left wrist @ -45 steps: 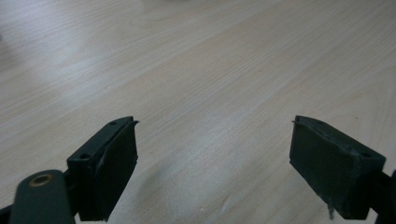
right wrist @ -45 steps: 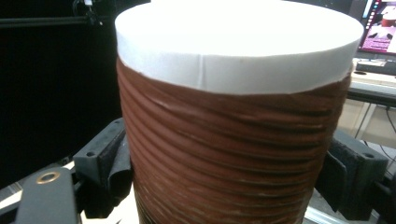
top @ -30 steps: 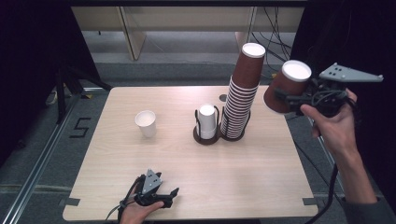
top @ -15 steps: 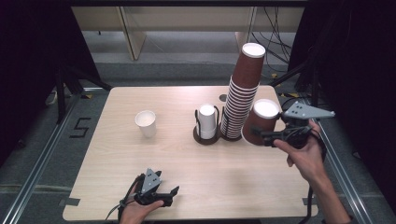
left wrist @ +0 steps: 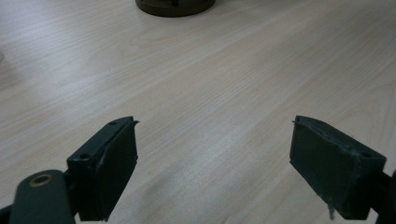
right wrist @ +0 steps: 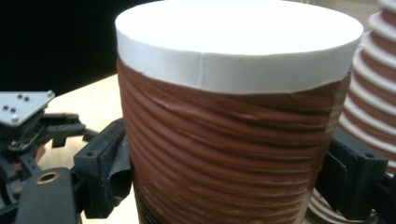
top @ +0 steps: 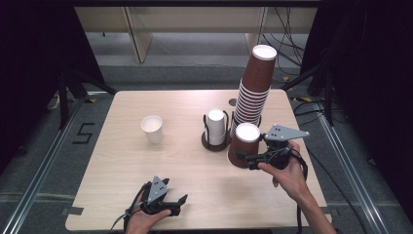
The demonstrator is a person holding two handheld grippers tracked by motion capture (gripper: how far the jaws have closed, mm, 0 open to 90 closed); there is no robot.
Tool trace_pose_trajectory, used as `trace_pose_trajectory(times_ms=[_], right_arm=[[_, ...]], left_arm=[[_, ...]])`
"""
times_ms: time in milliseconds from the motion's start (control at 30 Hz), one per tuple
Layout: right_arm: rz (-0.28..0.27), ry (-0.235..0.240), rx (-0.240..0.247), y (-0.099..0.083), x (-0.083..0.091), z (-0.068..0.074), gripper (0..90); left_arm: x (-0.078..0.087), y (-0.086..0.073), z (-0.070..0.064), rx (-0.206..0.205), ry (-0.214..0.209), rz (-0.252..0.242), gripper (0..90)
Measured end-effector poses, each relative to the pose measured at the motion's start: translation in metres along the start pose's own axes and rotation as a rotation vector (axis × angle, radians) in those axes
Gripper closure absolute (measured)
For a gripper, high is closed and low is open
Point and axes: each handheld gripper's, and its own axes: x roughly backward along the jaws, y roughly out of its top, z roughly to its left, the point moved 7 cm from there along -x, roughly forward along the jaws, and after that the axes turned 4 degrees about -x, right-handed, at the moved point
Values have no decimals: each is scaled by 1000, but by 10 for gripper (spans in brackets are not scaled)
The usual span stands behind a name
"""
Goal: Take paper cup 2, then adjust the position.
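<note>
On the pale wood-grain table (top: 122, 195) there were three separate paper cups and one tall stack. A single brown, ribbed paper cup with a white rim (top: 244, 145) stood upright on the tabletop, right in front of the tall stack of brown ribbed cups (top: 253, 95) and just beside it. The right gripper (top: 250, 158) had its two black jaws pressed against opposite sides of that single cup, low on its wall; the right gripper view showed the cup (right wrist: 233, 126) as a round, slightly tapering cylinder with fine horizontal corrugations and a smooth white band at the top, the jaws clamped on its flanks. The stack leaned slightly and was topped by one white rim; its cups nested too tightly to count. To the left of the stack one white cup sat upside down in a dark round wire holder (top: 215, 127). Farther left, well apart, one small white paper cup (top: 152, 128) stood upright and open. The left gripper (top: 168, 204) lay near the table's near edge, its flat, blocky black jaws spread wide over bare wood and holding nothing.
</note>
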Motion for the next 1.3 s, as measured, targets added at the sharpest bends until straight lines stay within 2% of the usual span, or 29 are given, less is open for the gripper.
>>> trace_pose_trajectory(times_ms=[133, 167, 267, 333, 367, 400, 467, 533, 567, 700, 833, 900, 933, 1000, 1067, 1167, 1300], right_arm=[[6, 31, 8, -9, -10, 7, 167], [18, 30, -9, -11, -12, 9, 167], [32, 45, -10, -18, -18, 12, 168], [38, 53, 3, -22, -23, 14, 168], [38, 81, -10, -24, -27, 17, 168], [46, 61, -10, -27, -28, 18, 168], [64, 78, 1, -31, -33, 21, 168], [80, 87, -19, -36, -37, 26, 168], [83, 92, 5, -38, -40, 26, 168], [82, 121, -4, -41, -49, 36, 167], [93, 133, 34, -44, -56, 43, 168], [100, 163, 18, -45, -60, 49, 168], [97, 153, 24, -45, -62, 51, 168], [103, 163, 35, -46, -65, 54, 168], [99, 175, 32, -46, -70, 58, 168], [113, 182, 28, -48, -73, 62, 169], [105, 219, 11, -48, -79, 69, 170]], left_arm=[[0, 1, -1, -5, -13, -9, 146], [1, 2, -1, -5, -12, -13, 146], [2, 3, -1, -1, -10, -19, 146], [2, 3, -1, -5, -14, -23, 146], [2, 3, -1, 2, -13, -28, 146], [3, 3, -1, -2, -10, -23, 146], [3, 4, -2, 6, -19, -37, 146], [4, 5, -1, -1, -16, -38, 146], [4, 6, -2, 7, -27, -57, 146], [6, 8, -6, 10, -51, -88, 146], [8, 14, -13, 13, -91, -132, 145], [8, 17, -17, 15, -110, -154, 145], [8, 18, -19, 17, -122, -163, 146], [6, 20, -23, 32, -159, -187, 145], [6, 23, -26, 33, -171, -202, 145], [6, 23, -29, 22, -174, -195, 145], [4, 25, -31, 39, -187, -204, 145]])
